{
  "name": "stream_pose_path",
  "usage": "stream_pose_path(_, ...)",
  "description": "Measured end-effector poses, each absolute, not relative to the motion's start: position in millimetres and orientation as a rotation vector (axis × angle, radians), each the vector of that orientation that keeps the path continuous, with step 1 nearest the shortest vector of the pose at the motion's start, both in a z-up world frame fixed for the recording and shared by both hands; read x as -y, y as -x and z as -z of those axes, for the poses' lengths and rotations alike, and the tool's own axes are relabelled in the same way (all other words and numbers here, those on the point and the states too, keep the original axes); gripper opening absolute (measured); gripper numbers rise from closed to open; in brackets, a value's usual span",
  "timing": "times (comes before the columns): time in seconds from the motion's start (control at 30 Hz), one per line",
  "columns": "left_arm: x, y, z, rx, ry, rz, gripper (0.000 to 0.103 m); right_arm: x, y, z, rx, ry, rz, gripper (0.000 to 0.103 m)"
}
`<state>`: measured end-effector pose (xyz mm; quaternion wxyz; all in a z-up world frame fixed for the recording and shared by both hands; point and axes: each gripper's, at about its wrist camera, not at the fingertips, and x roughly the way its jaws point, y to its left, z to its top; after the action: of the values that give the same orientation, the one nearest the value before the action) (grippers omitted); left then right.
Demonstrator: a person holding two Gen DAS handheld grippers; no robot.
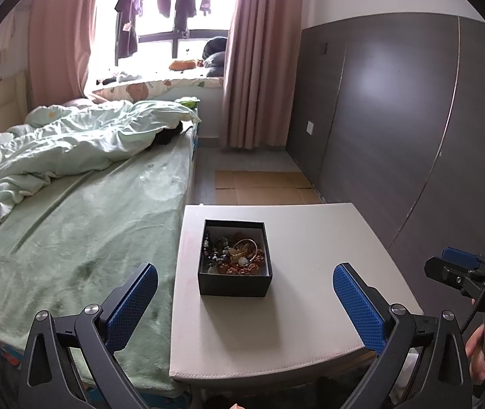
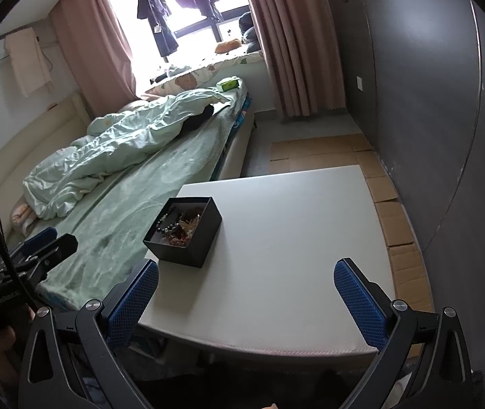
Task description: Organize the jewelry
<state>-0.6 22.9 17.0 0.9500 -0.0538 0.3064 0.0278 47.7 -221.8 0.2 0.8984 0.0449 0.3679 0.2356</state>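
A small black open box [image 1: 235, 286] stands on a white table [image 1: 310, 306]. It holds a tangle of jewelry [image 1: 233, 254]: dark bead strands, amber and reddish beads, a thin bangle. My left gripper [image 1: 245, 277] is open, held short of the box with nothing between its blue pads. In the right wrist view the same box [image 2: 205, 235] sits at the table's [image 2: 293, 255] left side with the jewelry [image 2: 181, 226] inside. My right gripper [image 2: 245, 276] is open over the table's near part, to the right of the box and apart from it.
A bed with a green sheet [image 1: 72, 238] and a crumpled pale quilt [image 1: 55, 146] touches the table's left edge. A dark wardrobe wall [image 1: 412, 119] runs along the right. Flattened cardboard [image 1: 262, 185] lies on the floor beyond the table. A hand [image 1: 477, 351] shows at right.
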Motion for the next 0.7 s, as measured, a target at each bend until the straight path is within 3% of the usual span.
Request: stream_pose_path(0.7,-21.5,-0.5,-15.5,-0.617,0.131,-0.064,0.103,216.8,-44.8,-8.7,-0.755,-0.071,-0.485,0.103)
